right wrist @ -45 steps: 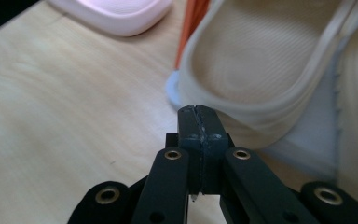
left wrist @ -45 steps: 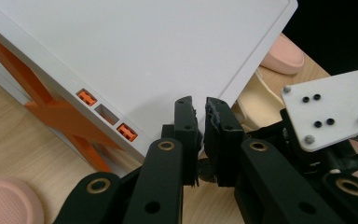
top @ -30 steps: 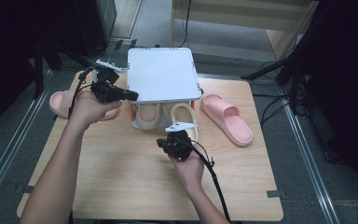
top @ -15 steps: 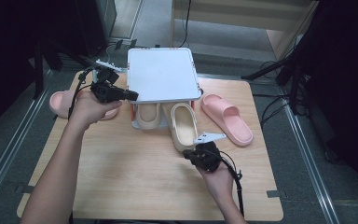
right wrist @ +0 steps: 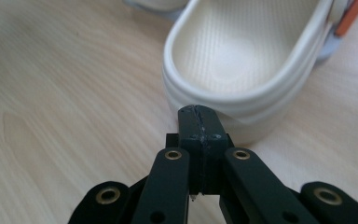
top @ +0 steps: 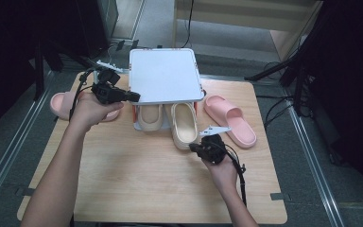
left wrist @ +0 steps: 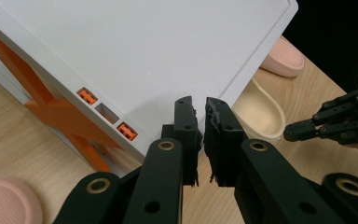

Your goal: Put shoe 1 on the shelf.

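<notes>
A: High view first, from the left. A pink slipper [top: 64, 105] lies at the table's left edge, partly behind the left hand. The left gripper [top: 131, 97] rests at the left edge of the white shoe rack [top: 165, 75], and in the left gripper view its jaws sit nearly together, a thin gap between them, with nothing clamped.

B: And under the rack?

A: One beige slipper [top: 149, 117] is tucked under the top shelf. The second beige slipper [top: 184, 125] sticks out farther toward the person, its heel on the bare table [top: 123, 179]. The right gripper [top: 194, 148] is just at that heel; in the right gripper view its jaws are pressed fully together, empty, tips just at the heel wall.

B: So a push, not a grasp?

A: That's my reading. To do it well, I'd keep the closed tips low and centred on the heel, and push straight along the slipper's length so it doesn't twist against its neighbour or the orange frame. The left gripper steadying the rack should help. The other pink slipper [top: 230, 119] lies to the right, apart.
</notes>
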Tool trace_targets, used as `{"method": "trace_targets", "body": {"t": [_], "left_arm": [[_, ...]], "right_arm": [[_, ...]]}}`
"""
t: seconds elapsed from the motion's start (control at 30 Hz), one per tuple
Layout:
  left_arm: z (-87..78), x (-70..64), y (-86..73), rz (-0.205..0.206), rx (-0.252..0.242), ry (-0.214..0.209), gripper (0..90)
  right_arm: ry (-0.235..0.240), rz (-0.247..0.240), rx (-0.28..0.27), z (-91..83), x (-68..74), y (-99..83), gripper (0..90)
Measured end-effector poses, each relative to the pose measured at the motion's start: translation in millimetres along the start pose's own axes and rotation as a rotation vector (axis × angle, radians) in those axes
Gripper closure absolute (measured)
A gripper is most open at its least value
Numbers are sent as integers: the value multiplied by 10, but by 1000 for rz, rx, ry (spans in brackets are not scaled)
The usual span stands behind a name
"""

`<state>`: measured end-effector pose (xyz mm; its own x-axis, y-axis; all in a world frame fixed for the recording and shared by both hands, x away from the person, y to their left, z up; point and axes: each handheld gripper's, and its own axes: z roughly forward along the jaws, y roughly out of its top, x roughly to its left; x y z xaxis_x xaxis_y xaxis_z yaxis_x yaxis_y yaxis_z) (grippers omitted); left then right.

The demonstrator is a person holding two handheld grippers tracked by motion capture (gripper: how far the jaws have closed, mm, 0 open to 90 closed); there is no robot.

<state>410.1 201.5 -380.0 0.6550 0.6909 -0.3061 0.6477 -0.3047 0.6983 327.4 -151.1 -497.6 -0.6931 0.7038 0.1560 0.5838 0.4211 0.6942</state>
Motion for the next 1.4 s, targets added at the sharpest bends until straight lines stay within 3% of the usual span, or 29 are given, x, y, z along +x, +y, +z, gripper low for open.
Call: {"method": "trace_targets", "body": {"t": [0.23, 0.37, 0.83, 0.9, 1.07, 1.13, 1.23, 1.3, 1.4], "left_arm": [[4, -2, -1, 2, -4, 0, 830], [-3, 4, -5, 12, -3, -2, 827], [-4, -24, -18, 14, -12, 7, 802], [-5, -23, -28, 4, -19, -4, 770], [-40, -20, -41, -44, -30, -26, 677], [-72, -15, -42, -67, -30, -34, 627], [-152, -28, -51, -78, -27, -12, 544], [-219, -30, -67, -89, -40, -1, 466], [-318, -20, -99, -110, -69, 14, 410]], "right_arm": [[-21, -4, -20, 205, 7, 303, 900], [-20, 17, -23, 338, -46, 416, 900], [-14, 60, -57, 521, -147, 532, 900], [2, 82, -42, 496, -155, 520, 900], [44, 71, -40, 289, -147, 429, 900], [56, 57, -40, 185, -133, 385, 854], [81, 58, -37, 21, -114, 312, 749], [119, 74, -18, -70, -119, 261, 689], [136, 66, -12, -194, -106, 187, 610]]}}
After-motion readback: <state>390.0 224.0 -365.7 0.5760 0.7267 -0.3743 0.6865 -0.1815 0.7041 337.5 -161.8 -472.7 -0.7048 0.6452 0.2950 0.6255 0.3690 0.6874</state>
